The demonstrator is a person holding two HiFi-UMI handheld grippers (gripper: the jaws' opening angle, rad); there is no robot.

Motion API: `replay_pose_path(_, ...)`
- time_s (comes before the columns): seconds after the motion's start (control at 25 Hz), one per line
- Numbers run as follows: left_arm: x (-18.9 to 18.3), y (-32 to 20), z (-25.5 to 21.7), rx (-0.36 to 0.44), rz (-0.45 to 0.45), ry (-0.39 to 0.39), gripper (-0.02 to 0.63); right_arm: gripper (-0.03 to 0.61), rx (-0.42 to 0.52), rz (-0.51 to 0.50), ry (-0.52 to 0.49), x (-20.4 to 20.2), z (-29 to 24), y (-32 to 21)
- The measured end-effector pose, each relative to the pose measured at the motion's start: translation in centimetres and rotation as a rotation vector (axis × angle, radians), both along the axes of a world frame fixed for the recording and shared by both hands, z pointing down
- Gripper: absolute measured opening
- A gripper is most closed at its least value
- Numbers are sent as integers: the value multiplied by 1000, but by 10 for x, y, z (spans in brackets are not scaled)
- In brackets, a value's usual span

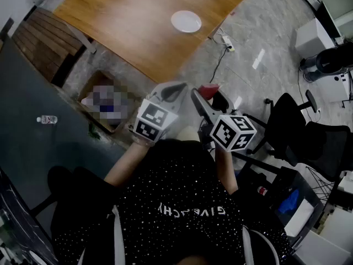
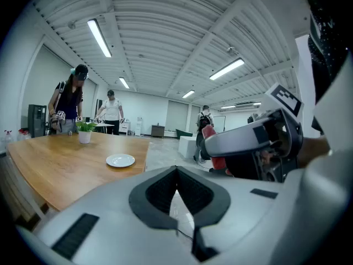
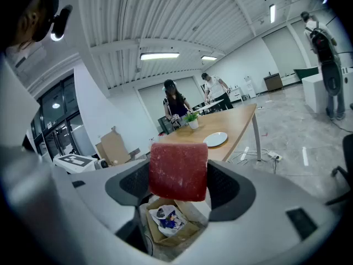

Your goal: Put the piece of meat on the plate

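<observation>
A red block of meat (image 3: 178,170) sits between the pads of my right gripper (image 3: 178,176), which is shut on it with its jaws wide. In the head view the meat (image 1: 208,89) shows at the tip of the right gripper (image 1: 205,95), held in front of the person's chest. My left gripper (image 1: 172,91) is beside it on the left, shut and holding nothing (image 2: 176,170). A white plate (image 1: 186,21) lies empty near the far edge of the wooden table (image 1: 138,26), well ahead of both grippers. The left gripper view shows the plate (image 2: 120,160), and the right gripper view shows the plate (image 3: 215,139).
An open cardboard box (image 1: 105,101) stands on the floor by the table's near corner. A power strip (image 1: 226,42) and cable lie on the floor. Black office chairs (image 1: 292,120) stand at the right, a water bottle (image 1: 47,119) at the left. People and a potted plant (image 2: 84,131) are at the table's far end.
</observation>
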State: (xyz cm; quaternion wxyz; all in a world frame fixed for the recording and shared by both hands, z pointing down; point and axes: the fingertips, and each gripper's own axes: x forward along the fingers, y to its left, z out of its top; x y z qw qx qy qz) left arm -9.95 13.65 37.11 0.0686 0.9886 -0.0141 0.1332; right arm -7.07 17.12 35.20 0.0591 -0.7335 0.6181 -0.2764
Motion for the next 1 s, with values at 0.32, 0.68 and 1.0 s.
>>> replay_pose_path(0.32,7,-6,2,7,6,-8,6,307,8,10,2,8,-3,-6)
replay_pose_path(0.68,53,-33,10,-23,-36,-20,6,307,-11,-33,-17,54,3,-37)
replay_pose_path(1.0,121,-70,11,-35,-96,-13,6,307,-15,-98,-41,123,1,-78)
